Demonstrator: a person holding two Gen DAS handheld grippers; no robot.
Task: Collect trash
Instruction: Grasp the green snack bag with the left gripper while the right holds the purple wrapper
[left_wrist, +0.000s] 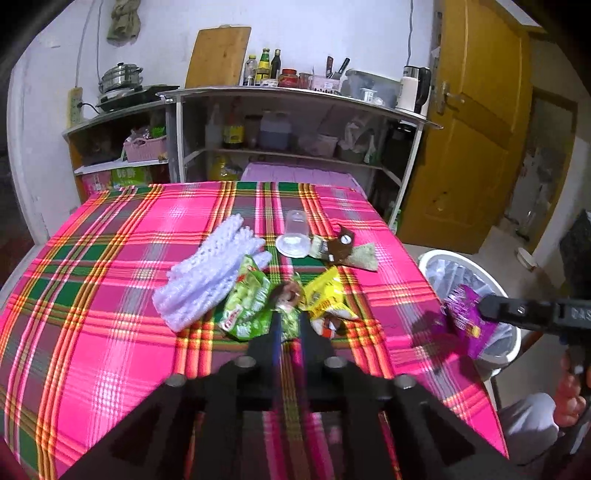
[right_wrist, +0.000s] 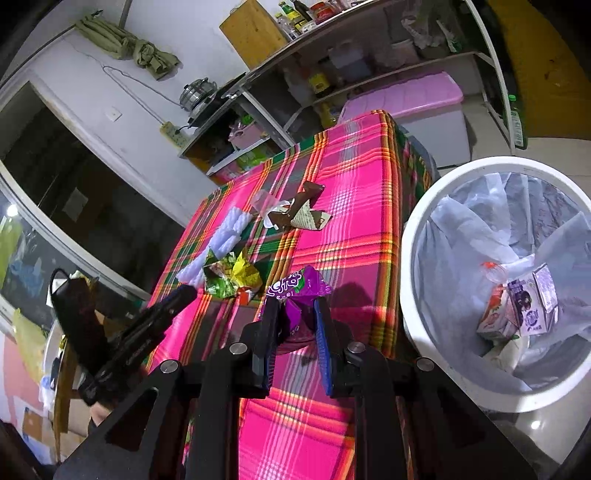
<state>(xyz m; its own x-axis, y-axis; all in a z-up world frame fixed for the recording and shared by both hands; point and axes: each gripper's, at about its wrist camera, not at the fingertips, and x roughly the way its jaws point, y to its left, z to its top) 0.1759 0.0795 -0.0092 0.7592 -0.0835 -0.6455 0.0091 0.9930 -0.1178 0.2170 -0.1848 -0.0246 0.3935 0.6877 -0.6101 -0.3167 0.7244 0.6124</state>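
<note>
- Right tool (right_wrist: 295, 310): fingers narrowed onto a purple wrapper (right_wrist: 295, 291); wrapper crumpled, printed end pointing up and away from the tool. It is at the table's right edge, beside the bin (right_wrist: 417, 229).
- From the left wrist view the purple wrapper (left_wrist: 463, 317) hangs with its long axis slanting down to the right, over the gap between table edge and bin (left_wrist: 476, 264).
- Left tool (left_wrist: 290, 317): fingers close together, a narrow gap only, pinching a small crumpled wrapper (left_wrist: 288, 295) at mid-table. Grip looks closed on it; contact partly hidden by blur.
- Just left of that: green wrapper (left_wrist: 247, 302), long axis running toward the near left. Just right: yellow wrapper (left_wrist: 325, 295), touching the pile.
- White foam net (left_wrist: 210, 269) lies diagonally, far end toward the table's far edge.
- Further back: clear cup (left_wrist: 294, 229) on its side, mouth toward the near edge; brown cone wrapper (left_wrist: 343, 247) beside it.
- Bin has a liner; cartons (right_wrist: 524, 306) lie at the bottom.
- Table (left_wrist: 92, 258) wears pink plaid cloth.
</note>
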